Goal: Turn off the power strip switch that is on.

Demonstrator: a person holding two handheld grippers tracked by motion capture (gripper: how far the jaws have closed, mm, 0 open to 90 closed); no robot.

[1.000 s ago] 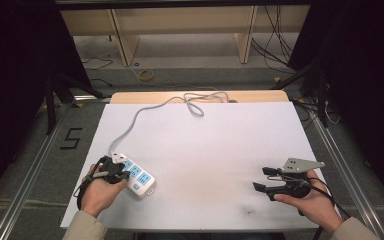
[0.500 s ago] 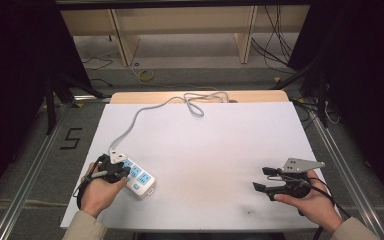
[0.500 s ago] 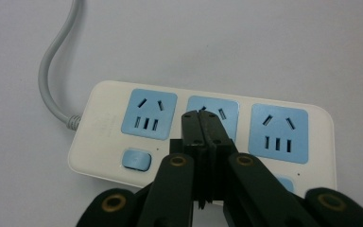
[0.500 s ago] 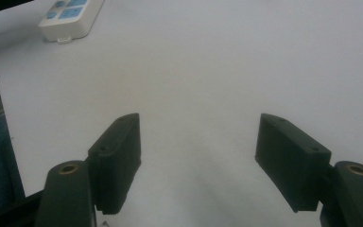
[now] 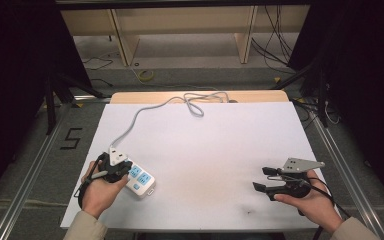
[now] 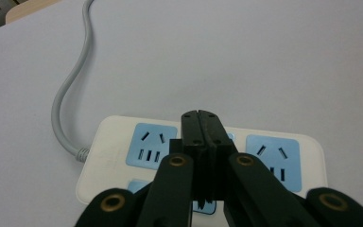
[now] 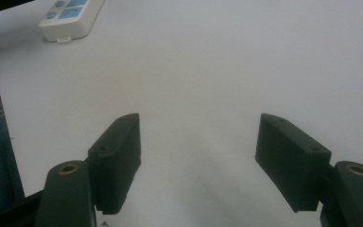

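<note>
The white plastic power strip with pale blue sockets lay at the near left of the white table; the left gripper hovered over it, jaws clenched on nothing; the right gripper rested well apart, jaws spread wide.

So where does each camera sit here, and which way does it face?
High view: above the person's side, looking forward and down on the table; both forearms show, with the left gripper and right gripper.
Left gripper view: on the left gripper, looking along its shut jaws at the power strip.
Right gripper view: on the right gripper, jaws open, facing bare table.
Shared: the power strip shows in all three.
</note>
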